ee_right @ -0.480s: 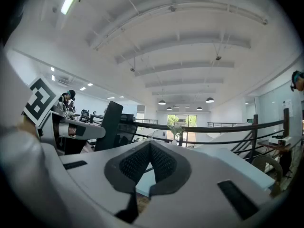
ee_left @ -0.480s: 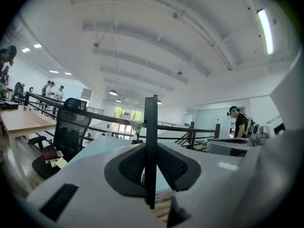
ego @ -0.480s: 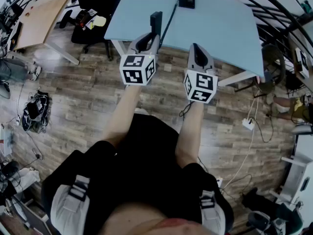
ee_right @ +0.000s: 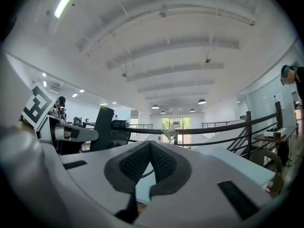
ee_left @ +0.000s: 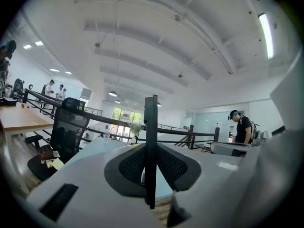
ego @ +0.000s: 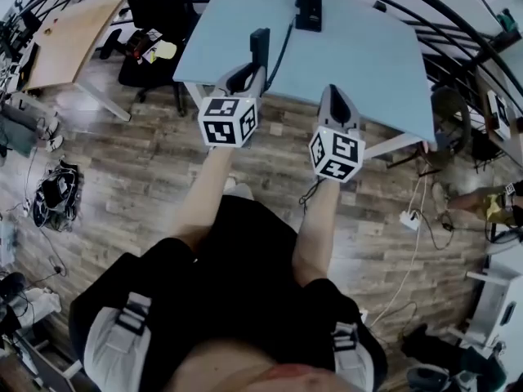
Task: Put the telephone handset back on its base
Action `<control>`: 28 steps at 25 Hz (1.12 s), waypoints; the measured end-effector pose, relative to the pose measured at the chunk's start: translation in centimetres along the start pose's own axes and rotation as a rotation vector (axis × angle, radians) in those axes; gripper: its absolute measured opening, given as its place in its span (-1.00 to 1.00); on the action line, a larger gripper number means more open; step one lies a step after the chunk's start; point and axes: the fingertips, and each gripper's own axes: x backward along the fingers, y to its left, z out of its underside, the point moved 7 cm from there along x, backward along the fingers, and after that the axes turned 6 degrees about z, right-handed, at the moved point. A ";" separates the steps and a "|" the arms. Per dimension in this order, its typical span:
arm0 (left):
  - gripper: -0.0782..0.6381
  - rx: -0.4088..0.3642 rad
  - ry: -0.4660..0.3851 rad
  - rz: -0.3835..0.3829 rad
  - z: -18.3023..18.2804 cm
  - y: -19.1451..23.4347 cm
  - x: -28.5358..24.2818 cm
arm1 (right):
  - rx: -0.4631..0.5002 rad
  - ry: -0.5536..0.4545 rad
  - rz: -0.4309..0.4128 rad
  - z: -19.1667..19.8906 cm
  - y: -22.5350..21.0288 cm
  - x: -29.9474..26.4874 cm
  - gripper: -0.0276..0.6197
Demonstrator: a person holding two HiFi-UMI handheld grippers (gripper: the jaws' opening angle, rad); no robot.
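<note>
The left gripper [ego: 252, 70] is clamping narrowly on the telephone handset [ego: 260, 42], which is standing upright between its jaws and sticking out past their tips. In the left gripper view the handset [ee_left: 150, 146] is showing edge-on as a thin dark bar pinched between the two dark pads. The right gripper [ego: 332, 92] is hovering just to the right of the left one, its jaws pressed together at the tips and holding nothing; the right gripper view [ee_right: 150, 145] is showing only a small gap behind the closed tips.

Both grippers are hanging at the near edge of the light-blue counter [ego: 368, 55]. The base [ego: 308, 11] is sitting on the counter well ahead of the left gripper and a little to its right, apart from the handset. A dark cord [ego: 283, 41] is running over the counter from the base back toward the handset, passing ahead of the gap between the two grippers.

Left of the left gripper a black office chair [ego: 151, 11] is standing beside the counter, and beyond it a wooden desk [ego: 69, 31]. A dark railing [ego: 458, 23] is curving past, ahead of and to the right of the right gripper.
</note>
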 end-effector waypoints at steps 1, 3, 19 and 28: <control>-0.60 0.008 -0.001 -0.006 0.0 0.3 -0.2 | 0.004 0.002 -0.005 0.0 0.0 -0.2 -0.95; -0.60 0.022 0.002 -0.006 0.1 0.7 -0.8 | 0.001 0.009 -0.006 0.1 -0.4 -0.8 -0.95; -0.60 0.053 0.068 0.065 1.1 7.7 -17.5 | -0.051 0.069 0.091 4.0 -6.4 -15.2 -0.95; -0.60 0.114 0.158 0.116 1.6 15.4 -30.4 | -0.029 0.175 0.062 6.3 -6.4 -30.5 -0.95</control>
